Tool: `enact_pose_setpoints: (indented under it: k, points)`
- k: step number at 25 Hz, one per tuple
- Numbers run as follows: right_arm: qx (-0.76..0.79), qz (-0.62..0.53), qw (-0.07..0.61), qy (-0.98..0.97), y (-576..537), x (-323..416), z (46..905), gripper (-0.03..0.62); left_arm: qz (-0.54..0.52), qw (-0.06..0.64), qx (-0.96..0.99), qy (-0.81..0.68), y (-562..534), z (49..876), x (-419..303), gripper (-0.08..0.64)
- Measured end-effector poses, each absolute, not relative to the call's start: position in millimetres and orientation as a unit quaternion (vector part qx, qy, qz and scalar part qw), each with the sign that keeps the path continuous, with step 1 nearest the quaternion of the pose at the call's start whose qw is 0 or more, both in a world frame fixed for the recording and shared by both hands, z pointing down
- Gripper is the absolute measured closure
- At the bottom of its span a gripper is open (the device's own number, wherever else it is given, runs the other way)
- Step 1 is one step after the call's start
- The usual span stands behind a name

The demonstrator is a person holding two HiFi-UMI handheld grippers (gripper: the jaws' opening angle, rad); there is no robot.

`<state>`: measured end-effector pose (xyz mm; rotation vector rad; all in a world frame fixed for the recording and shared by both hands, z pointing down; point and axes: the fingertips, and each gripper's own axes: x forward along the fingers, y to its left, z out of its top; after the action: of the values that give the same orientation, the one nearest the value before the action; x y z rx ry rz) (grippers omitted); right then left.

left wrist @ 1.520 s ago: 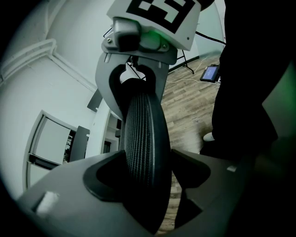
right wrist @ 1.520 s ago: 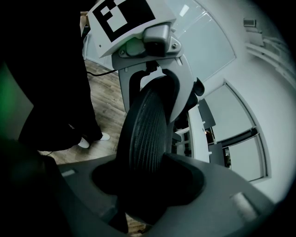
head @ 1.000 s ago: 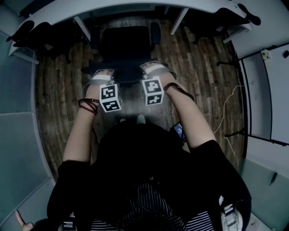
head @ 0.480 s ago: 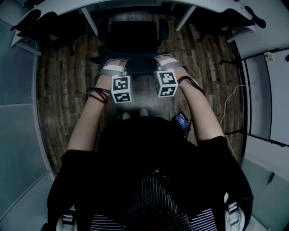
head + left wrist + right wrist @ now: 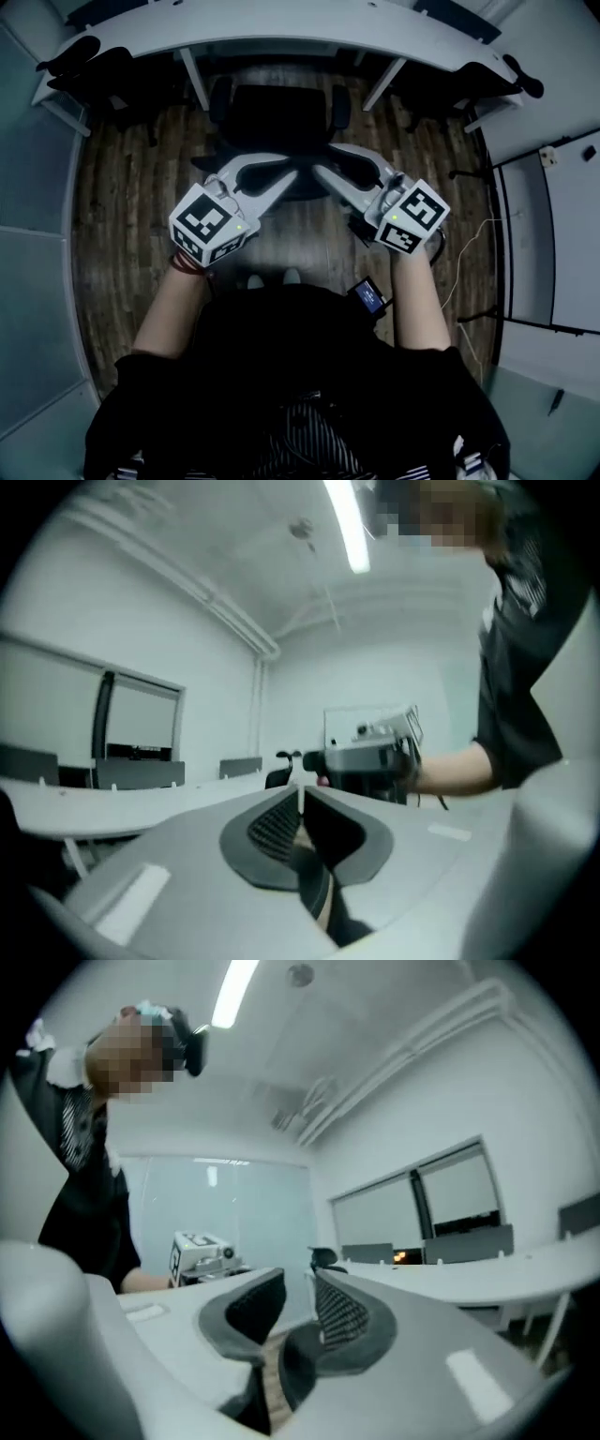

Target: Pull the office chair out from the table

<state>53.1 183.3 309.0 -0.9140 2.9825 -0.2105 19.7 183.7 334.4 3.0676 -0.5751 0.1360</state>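
Observation:
The black office chair stands on the wood floor, its seat partly under the white table. Both grippers are held high above the floor in front of the person, well clear of the chair, their tips turned toward each other. My left gripper has just been closing; its pads almost meet and nothing is between them. My right gripper has also just been closing, but a clear gap is left between its pads and it holds nothing. Each gripper view shows the other gripper's marker cube straight ahead.
More black chairs are tucked under the table at left and right. A white cable trails over the floor on the right beside a white partition. A glass wall runs along the left.
Both grippers have come up from the chair's back toward the camera and rolled, so that their tips now face each other. The left jaws have narrowed.

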Motion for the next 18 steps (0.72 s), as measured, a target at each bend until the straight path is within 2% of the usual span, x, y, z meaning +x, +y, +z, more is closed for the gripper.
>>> enact_pose_setpoints:
  k: [1,2,3,11,18]
  points:
    - [-0.32,-0.088,0.037,0.943,176.3,61.2,299.0,0.517,-0.006,0.041,0.979,-0.2,176.5,314.2,14.4,0.555]
    - [-0.343,-0.102,0.055,0.932,172.2,67.2,293.4,0.571,-0.044,0.065,0.974,-0.213,171.7,298.0,9.9,0.555]
    - [-0.361,-0.106,0.064,0.924,170.9,70.9,290.5,0.591,-0.069,0.077,0.969,-0.224,169.1,285.9,6.6,0.555]
    - [-0.378,-0.031,0.056,0.924,187.4,46.3,260.8,0.592,-0.089,0.048,0.966,-0.238,174.4,248.2,3.7,0.555]
    - [-0.386,-0.021,0.067,0.92,192.7,48.6,247.5,0.592,-0.082,0.001,0.97,-0.229,188.1,231.4,17.6,0.555]
